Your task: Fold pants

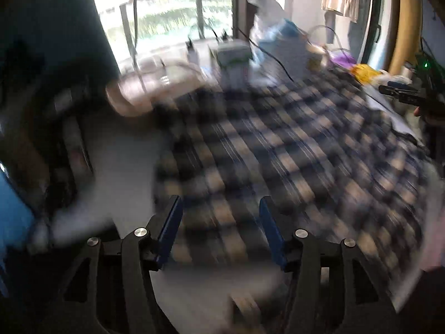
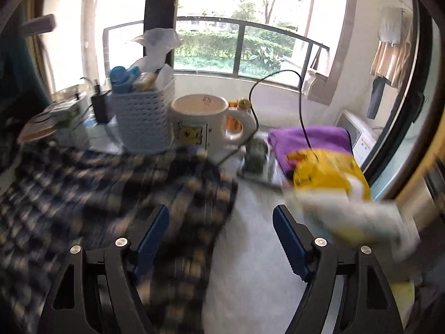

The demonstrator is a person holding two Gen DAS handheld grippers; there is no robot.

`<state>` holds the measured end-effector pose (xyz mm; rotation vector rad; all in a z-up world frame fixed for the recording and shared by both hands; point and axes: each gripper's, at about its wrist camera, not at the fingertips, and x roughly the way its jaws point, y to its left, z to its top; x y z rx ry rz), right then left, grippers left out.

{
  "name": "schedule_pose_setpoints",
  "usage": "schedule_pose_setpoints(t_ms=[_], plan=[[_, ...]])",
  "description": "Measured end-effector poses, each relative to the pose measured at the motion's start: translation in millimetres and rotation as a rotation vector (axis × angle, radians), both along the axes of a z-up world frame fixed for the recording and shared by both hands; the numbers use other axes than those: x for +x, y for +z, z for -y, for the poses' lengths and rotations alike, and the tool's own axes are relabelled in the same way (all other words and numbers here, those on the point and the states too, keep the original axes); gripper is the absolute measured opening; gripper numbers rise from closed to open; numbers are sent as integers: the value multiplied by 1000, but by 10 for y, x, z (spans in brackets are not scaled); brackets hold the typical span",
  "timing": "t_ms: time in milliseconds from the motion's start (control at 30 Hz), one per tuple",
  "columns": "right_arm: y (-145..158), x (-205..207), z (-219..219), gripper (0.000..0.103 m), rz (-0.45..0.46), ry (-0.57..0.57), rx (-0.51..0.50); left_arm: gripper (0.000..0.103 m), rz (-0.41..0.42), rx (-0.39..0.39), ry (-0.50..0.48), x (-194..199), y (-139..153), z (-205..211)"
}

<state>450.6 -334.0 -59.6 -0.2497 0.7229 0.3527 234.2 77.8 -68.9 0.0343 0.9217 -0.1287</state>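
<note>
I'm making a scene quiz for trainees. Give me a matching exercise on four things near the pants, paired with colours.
Things:
1. checked fabric pants
2. folded towel
3. woven plastic basket
4. ceramic cartoon mug

Colours:
A. purple
B. cream white with a yellow figure
C. dark blue and beige
D. pale grey

Pairs: 1-C, 2-A, 3-D, 4-B

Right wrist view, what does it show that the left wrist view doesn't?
Only the right wrist view shows the mug clearly, the white basket beside it, and the purple cloth spread out. Only the left wrist view shows the right gripper from outside, at the plaid's far edge. Both show the plaid pants on the white table, with open jaws above them.
</note>
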Motion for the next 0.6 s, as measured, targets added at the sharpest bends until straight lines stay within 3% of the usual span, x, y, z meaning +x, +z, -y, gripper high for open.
schedule_pose_setpoints(t_ms=[200, 367, 433, 467, 533, 567, 600], plan=[[-196, -650, 255, 79, -84, 41, 3, 62, -122, -163, 35, -531, -229, 62], [-442, -1016, 436, 79, -153, 103, 35, 62, -154, -251, 64, -749, -303, 76], [-546, -1072, 472, 79, -173, 102, 31, 60, -140, -246, 57, -822, -299, 120], [-588, -1082, 491, 79, -185, 99, 40, 55, -131, -237, 55, -842, -288, 130], [-641, -1122, 523, 79, -206, 103, 80, 25, -114, -225, 51, -913, -258, 155], [-650, -1137, 526, 78, -208, 102, 86, 21, -102, -225, 55, -945, -242, 160], [-659, -1176, 513, 64, -202, 99, 80, 15, -87, -222, 59, -969, -215, 160]])
